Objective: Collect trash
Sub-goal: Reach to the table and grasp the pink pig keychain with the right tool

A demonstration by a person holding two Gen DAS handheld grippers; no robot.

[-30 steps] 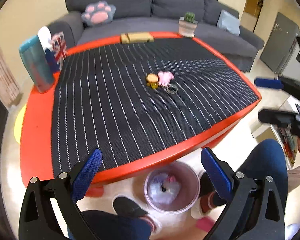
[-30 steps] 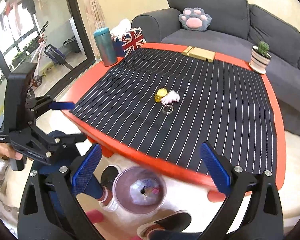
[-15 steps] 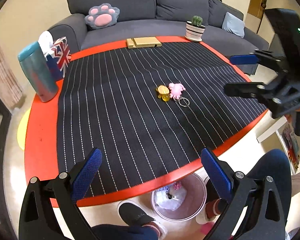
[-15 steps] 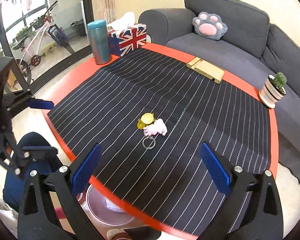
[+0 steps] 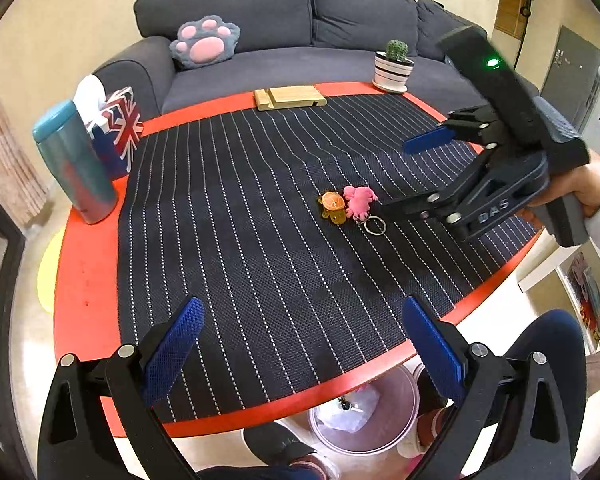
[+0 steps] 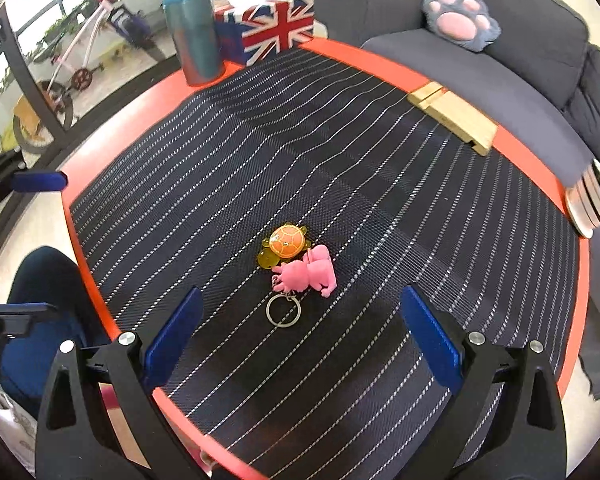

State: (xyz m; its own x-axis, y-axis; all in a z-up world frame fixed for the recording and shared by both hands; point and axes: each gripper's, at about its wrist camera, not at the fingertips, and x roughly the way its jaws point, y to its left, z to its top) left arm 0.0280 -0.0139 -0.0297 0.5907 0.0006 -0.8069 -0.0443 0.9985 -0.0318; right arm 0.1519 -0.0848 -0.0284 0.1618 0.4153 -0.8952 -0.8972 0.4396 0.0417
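On the far left of the red table (image 5: 80,280), in the left wrist view, a teal tumbler (image 5: 74,164) stands on the bare rim, and a Union Jack tissue box (image 5: 116,136) is just beside it. The left gripper (image 5: 300,344) hangs over the near edge of the striped mat (image 5: 240,260), with its blue pads wide apart and nothing between them.

Near the middle of the mat lies the thing to be collected: a small keychain bunch, made of an orange turtle charm (image 6: 286,242), a pink toy (image 6: 308,272) touching it, and a metal ring (image 6: 283,311) on the side nearest the right gripper. Below the table edge, on the floor, a transparent bin (image 5: 364,420) with some rubbish inside is visible.

To the right, the right gripper (image 6: 298,336) is above the mat and points at the bunch; its jaws are also fully open and empty, and the ring is between the two pads in its own view but a little ahead of them.

The step in hand seems to be the approach for picking. The next move probably asks the right gripper to go lower and forward until the pads stand on both sides of the pink toy, then to close. The bunch is low and flat, so the pads must come almost to the mat, otherwise they may close above it.
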